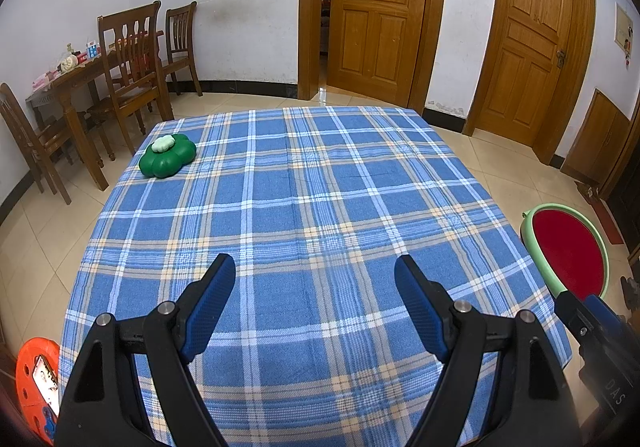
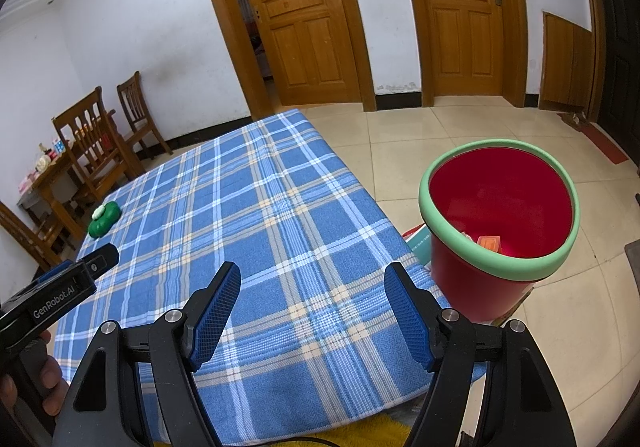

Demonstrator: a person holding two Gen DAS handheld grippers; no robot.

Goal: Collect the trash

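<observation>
Blue plaid tablecloth (image 1: 320,187) lies under the jaws; wooden chairs (image 1: 132,63) far ahead-left; two wooden doors (image 1: 380,7) ahead.

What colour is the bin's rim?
Pale green on a red bin; clearest in the right wrist view.

The left tongs (image 1: 315,267) have black, angular plastic arms with triangular cut-outs, each ending in a blue finger (image 1: 212,307) faced with fine cross-hatched rubber. Round silver screws sit at the joints. The right tongs (image 2: 313,275) are built the same. At 9 o'clock in the right wrist view, the left tool's black body carries white lettering, "GenRobot.AI". A black cable runs along the bottom.
</observation>
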